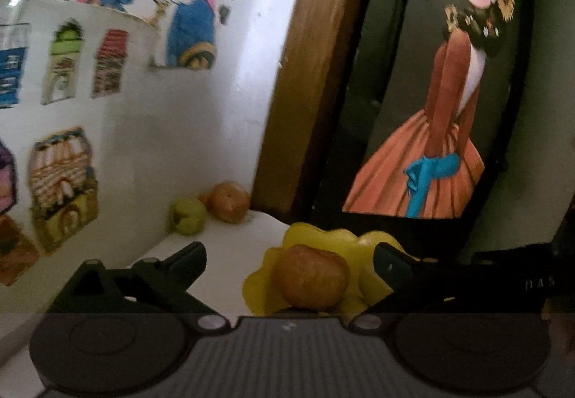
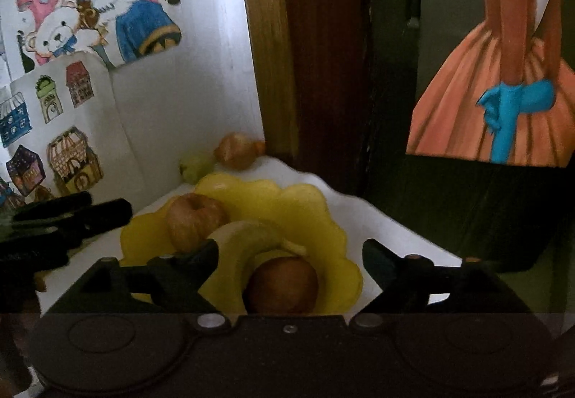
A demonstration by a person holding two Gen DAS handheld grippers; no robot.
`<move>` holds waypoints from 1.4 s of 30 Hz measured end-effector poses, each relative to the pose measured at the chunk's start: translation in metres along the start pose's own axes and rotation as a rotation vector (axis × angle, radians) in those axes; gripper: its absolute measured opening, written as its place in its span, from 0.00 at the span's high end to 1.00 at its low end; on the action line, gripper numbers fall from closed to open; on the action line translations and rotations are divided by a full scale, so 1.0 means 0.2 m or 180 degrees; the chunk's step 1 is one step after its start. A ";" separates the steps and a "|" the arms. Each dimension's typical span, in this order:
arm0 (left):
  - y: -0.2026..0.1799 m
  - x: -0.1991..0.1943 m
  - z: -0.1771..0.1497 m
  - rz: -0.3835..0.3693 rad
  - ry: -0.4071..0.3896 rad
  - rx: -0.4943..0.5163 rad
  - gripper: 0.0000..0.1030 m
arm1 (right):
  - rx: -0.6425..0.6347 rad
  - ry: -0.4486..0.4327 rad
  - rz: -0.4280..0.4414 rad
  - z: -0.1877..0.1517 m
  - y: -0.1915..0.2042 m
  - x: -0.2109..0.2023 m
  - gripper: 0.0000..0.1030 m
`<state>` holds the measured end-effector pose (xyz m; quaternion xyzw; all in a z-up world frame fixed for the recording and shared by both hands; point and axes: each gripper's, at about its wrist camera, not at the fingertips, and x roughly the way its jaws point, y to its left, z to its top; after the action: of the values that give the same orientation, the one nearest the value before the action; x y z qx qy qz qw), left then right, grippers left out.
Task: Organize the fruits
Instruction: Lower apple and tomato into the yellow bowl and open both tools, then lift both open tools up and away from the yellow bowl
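Holding two apples [image 2: 196, 223] and one banana [image 2: 248, 236], the yellow bowl [image 2: 316, 218] sits before both grippers' parted jaws.

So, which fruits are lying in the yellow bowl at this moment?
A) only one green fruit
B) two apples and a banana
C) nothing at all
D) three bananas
B: in the right wrist view the yellow bowl holds a banana, one reddish apple behind it and a darker apple in front; the green fruit lies outside it by the wall.
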<state>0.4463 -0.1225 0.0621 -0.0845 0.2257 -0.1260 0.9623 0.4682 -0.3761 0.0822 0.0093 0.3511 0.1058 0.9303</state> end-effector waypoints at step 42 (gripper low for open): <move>-0.02 -1.08 -0.46 0.0237 -0.0727 0.0111 0.00 | -0.0028 -0.1794 -0.0453 -0.87 0.56 -0.99 0.01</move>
<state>0.2166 -0.0750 0.0717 -0.0732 0.1154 -0.0837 0.9871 0.1875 -0.3169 0.0909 0.0097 0.0781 0.0350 0.9963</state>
